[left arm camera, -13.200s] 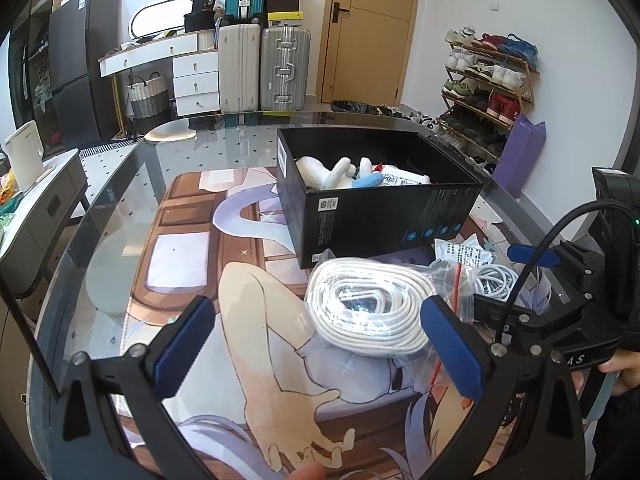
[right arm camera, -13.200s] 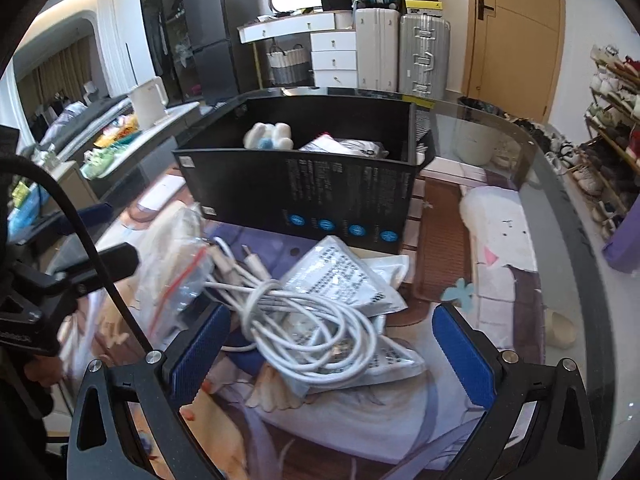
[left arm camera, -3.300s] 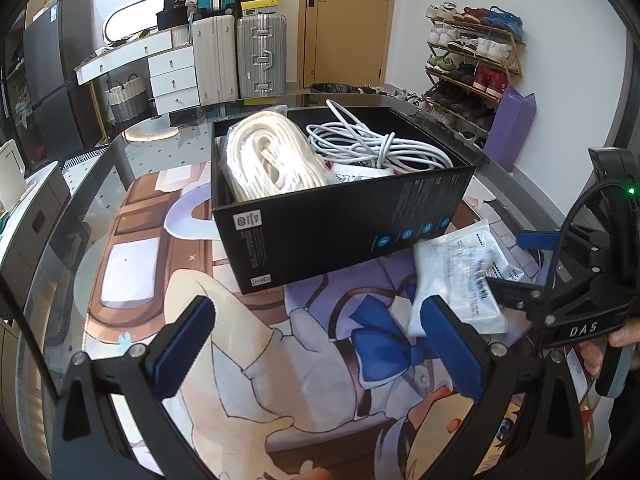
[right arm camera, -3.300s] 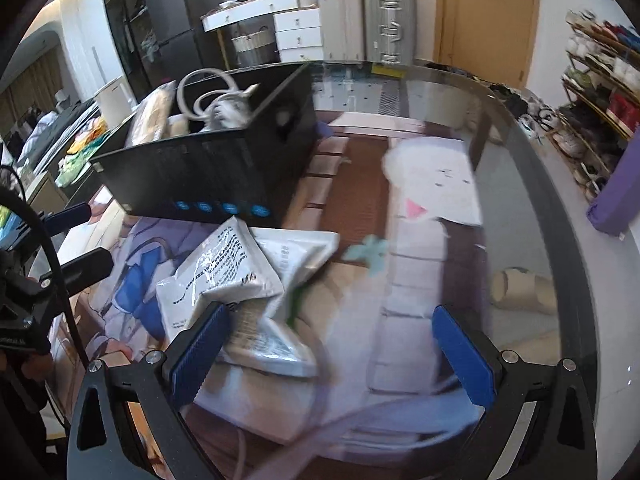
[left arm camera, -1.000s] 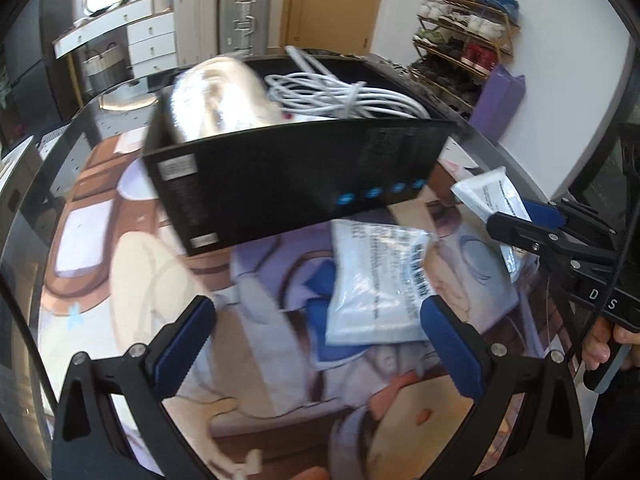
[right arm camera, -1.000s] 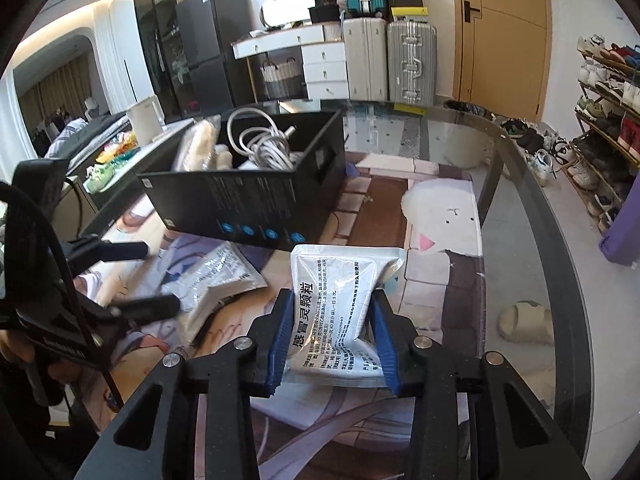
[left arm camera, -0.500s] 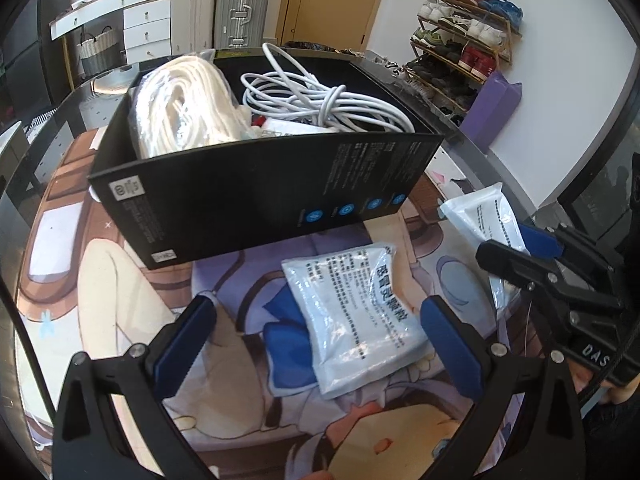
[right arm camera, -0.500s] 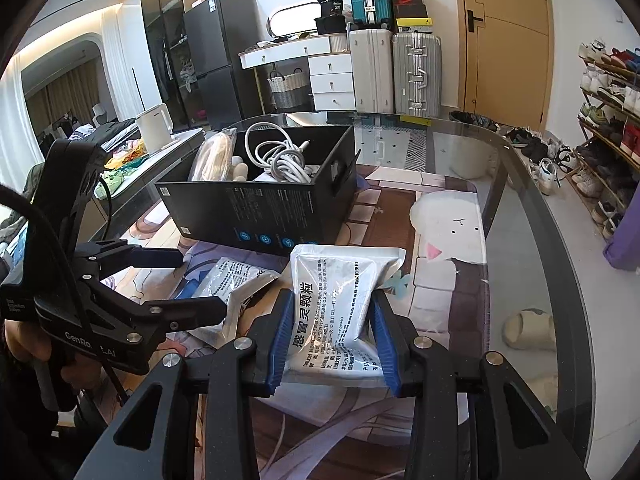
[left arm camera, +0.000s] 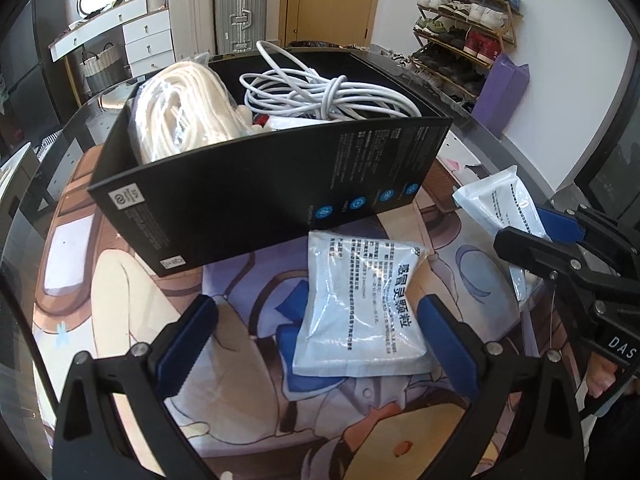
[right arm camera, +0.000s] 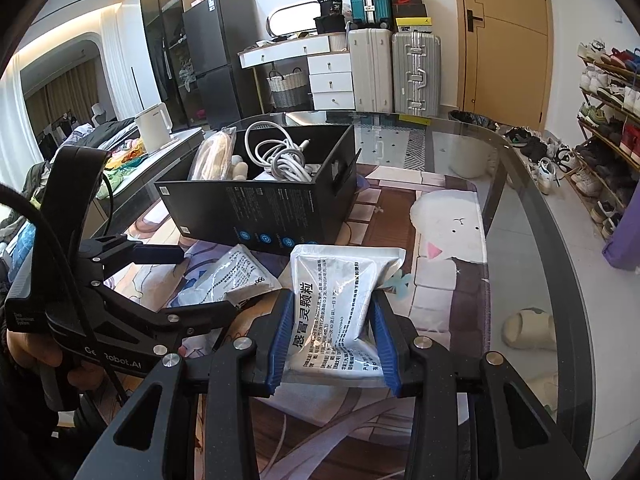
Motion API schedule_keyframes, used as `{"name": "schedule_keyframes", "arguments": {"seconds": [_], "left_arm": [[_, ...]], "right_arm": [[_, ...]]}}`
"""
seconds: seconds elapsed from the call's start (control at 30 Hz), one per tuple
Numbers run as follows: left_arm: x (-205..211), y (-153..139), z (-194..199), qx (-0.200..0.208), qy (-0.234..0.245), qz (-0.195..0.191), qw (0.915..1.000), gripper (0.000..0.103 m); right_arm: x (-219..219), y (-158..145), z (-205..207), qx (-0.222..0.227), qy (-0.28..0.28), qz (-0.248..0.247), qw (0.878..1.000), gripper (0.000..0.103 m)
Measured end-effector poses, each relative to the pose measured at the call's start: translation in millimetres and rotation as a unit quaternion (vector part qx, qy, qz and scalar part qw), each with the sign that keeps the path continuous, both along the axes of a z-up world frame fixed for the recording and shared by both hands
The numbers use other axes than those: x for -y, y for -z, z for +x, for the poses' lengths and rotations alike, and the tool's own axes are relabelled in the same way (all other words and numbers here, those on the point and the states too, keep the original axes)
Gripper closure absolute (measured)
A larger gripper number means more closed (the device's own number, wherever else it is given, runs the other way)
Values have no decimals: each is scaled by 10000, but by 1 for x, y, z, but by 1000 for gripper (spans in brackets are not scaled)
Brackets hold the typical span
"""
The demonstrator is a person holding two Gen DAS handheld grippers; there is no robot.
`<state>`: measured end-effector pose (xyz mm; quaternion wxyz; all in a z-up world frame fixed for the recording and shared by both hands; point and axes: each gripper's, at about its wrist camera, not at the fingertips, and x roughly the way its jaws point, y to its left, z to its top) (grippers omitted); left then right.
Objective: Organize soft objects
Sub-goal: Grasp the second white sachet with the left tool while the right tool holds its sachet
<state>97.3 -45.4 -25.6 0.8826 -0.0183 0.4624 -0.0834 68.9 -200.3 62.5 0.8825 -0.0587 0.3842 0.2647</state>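
Note:
A black box stands on the printed mat and holds a bagged white rope and a coil of white cable. My right gripper is shut on a white medicine packet, lifted just in front of the box. A second white packet lies flat on the mat. My left gripper hangs over that packet with its jaws closing. The packet lies between the blue pads, which do not press on it.
The glass table's curved edge runs along the right. A slipper lies on the floor under the glass. Suitcases, white drawers and a shoe rack stand beyond the table.
My left gripper has come in over the flat packet, and its pads have drawn slightly inward. The right gripper has kept still with its packet.

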Motion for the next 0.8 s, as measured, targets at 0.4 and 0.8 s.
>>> {"name": "schedule_keyframes", "arguments": {"seconds": [0.4, 0.8], "left_arm": [[2, -8, -20, 321, 508, -59, 9982, 58], [-21, -19, -44, 348, 361, -560, 9972, 80]], "right_arm": [[-11, -4, -4, 26, -109, 44, 9999, 64], [-13, -10, -7, 42, -185, 365, 9992, 64]]}}
